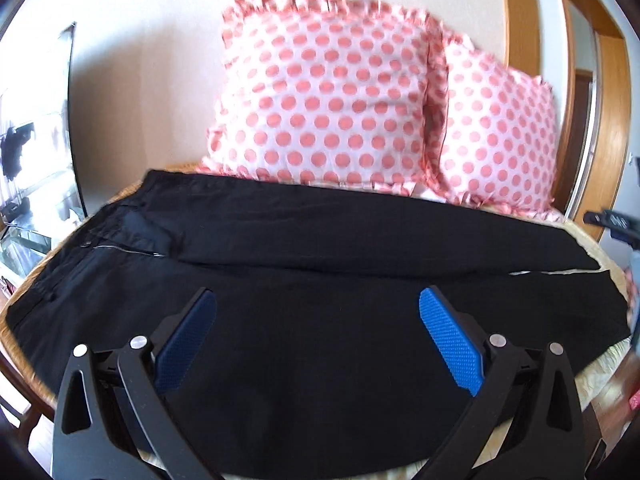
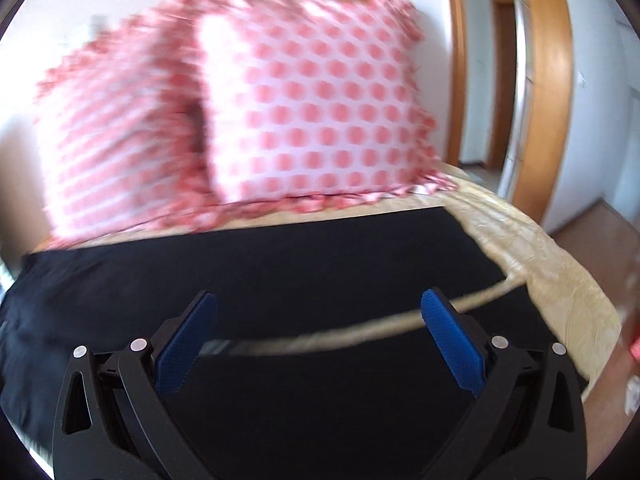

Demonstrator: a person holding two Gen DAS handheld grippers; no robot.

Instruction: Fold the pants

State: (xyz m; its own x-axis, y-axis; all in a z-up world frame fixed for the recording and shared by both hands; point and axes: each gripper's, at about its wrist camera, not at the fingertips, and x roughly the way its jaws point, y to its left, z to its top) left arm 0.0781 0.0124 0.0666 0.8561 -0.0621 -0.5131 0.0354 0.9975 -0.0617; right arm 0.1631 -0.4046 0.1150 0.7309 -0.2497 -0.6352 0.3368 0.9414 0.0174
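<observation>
Black pants (image 1: 320, 248) lie flat across the bed, waistband with zipper (image 1: 120, 249) at the left and the two legs stretching right. My left gripper (image 1: 318, 300) is open and empty above the near leg. In the right wrist view the leg ends of the pants (image 2: 304, 264) lie with a thin strip of beige cover showing between the legs. My right gripper (image 2: 319, 300) is open and empty above them. The right gripper's tip shows at the far right of the left wrist view (image 1: 612, 222).
Two pink polka-dot pillows (image 1: 332, 92) (image 2: 312, 100) stand against the wall behind the pants. A beige bedcover (image 2: 560, 276) lies under them. A wooden door frame (image 2: 548, 80) is at the right, a glass cabinet (image 1: 36, 184) at the left.
</observation>
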